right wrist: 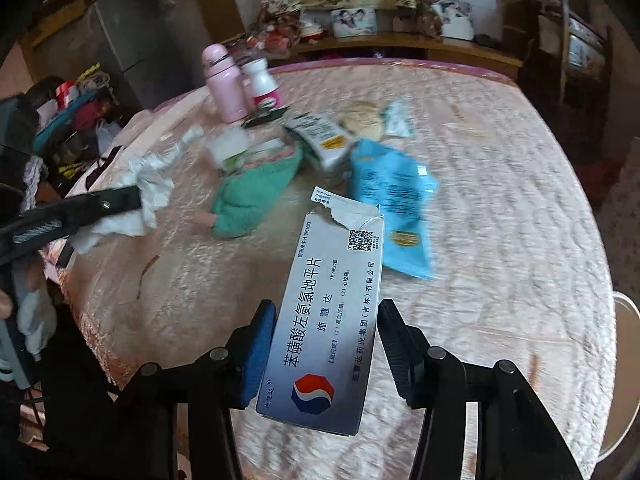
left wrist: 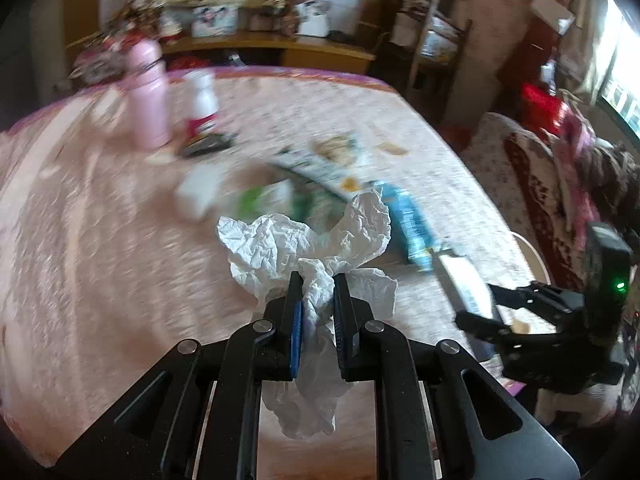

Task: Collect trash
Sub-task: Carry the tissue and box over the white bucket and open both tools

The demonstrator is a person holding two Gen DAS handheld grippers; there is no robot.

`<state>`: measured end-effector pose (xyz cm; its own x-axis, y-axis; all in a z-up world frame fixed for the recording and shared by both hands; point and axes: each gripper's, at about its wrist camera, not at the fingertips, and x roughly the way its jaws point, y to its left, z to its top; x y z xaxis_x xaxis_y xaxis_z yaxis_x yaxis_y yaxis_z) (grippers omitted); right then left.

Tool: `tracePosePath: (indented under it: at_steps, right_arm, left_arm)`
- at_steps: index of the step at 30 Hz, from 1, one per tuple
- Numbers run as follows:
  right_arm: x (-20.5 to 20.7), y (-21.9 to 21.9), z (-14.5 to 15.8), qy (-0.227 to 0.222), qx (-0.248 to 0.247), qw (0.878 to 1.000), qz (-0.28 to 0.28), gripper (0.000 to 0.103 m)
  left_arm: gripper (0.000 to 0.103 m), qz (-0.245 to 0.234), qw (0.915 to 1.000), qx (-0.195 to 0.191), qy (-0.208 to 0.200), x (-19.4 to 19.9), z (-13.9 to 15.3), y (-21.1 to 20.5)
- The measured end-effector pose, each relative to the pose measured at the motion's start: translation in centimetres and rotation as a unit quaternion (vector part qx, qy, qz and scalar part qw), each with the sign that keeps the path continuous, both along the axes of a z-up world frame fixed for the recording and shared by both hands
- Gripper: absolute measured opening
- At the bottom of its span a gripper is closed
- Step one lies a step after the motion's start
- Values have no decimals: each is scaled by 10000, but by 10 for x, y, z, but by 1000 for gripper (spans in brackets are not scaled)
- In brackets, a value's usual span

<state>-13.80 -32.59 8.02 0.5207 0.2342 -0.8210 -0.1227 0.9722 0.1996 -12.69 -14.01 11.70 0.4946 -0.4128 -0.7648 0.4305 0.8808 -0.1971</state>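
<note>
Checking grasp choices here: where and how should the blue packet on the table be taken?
Take the blue packet by its near bottom edge, coming from above. It lies flat, so the fingers must pinch a thin edge; the far end sits near other litter.

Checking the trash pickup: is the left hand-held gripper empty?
No, the left hand-held gripper is shut on a crumpled white tissue that hangs between its fingers above the table.

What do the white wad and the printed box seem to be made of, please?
White wad: thin tissue paper, matte, by its fine crumples and soft torn edges. Printed box: light cardboard with a slightly glossy printed face; its ripped flap shows a papery white core.
</note>
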Motion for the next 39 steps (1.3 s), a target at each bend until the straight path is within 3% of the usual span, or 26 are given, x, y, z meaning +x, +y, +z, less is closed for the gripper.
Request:
tracePosePath:
  at_steps: [12, 20, 29, 33, 39]
  right_arm:
    - [-19, -83, 1, -137, -81, 9970, -763, 51]
    - [-49, -185, -4, -112, -201, 9897, -1410, 51]
    - [-102, -324, -11, 89, -480, 9668, -2509, 51]
    - [-118, -359, -22, 228, -456, 9582, -2815, 51]
    - [-128, -385, -46, 441, -352, 9498, -3077, 51]
  left_arm:
    - [11, -761, 9970, 94, 48, 0, 6, -118]
    - [11, -1322, 9912, -74, 68, -5, 5, -205]
    - [11, -2248, 9738, -269, 190, -30, -9, -329]
    - [11, -2588, 9646, -343, 360, -43, -25, -380]
    - [13, -2803, 9564, -511, 636, -48, -50, -421]
